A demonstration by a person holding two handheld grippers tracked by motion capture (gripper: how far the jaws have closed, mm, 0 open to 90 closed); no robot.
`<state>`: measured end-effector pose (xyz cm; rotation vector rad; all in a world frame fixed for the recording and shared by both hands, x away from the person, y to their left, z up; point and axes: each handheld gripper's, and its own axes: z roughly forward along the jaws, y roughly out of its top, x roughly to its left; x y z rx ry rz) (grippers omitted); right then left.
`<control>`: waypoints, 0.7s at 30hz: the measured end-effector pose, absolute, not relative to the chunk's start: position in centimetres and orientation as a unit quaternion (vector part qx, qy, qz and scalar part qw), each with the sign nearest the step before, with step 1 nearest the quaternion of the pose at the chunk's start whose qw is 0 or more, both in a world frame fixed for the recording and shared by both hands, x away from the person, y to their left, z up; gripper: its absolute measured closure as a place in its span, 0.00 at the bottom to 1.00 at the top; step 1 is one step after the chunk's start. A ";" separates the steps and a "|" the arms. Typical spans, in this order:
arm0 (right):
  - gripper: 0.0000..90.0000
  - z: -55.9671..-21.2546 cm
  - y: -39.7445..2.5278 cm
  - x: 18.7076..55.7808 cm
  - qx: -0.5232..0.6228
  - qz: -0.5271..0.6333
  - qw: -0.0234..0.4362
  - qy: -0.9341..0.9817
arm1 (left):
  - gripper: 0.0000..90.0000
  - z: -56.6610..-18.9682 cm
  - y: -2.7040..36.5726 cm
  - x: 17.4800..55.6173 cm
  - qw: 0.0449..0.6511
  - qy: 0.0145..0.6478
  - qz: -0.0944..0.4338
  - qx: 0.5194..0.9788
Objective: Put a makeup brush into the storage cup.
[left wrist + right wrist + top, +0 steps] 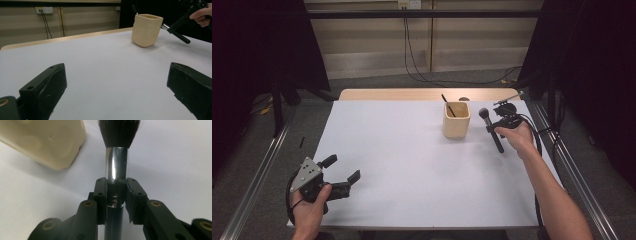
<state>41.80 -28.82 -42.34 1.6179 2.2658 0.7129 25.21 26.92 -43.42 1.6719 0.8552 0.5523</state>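
Note:
A cream square cup (456, 120) stands at the table's back right, with a thin black stick (447, 105) leaning in it. My right gripper (498, 124) is shut on a makeup brush (491, 129), just right of the cup. The brush has black bristles, a chrome ferrule (116, 165) and a black handle; the jaws clamp it at the ferrule's lower end. The cup (42, 142) sits to the brush's left in the right gripper view. My left gripper (343, 170) rests open near the front left corner, nothing between its jaws. From there the cup (146, 30) and brush handle (178, 36) show far off.
The white table top (412, 165) is bare between the two grippers. A wooden strip (402, 94) runs along the far edge. Metal rails (257, 175) flank the table, and cables (417, 70) hang by the back wall.

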 end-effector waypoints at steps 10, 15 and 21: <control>0.81 -42.6 -29.6 40.6 0.559 0.295 0.159 0.758 | 0.03 -43.4 27.0 25.2 0.558 0.362 0.235 0.709; 0.81 -42.8 -30.1 39.9 0.554 0.326 0.173 0.747 | 0.03 -43.4 27.0 25.2 0.557 0.364 0.235 0.708; 0.81 -42.8 -30.6 39.1 0.548 0.361 0.186 0.731 | 0.03 -43.4 27.0 25.2 0.556 0.363 0.236 0.709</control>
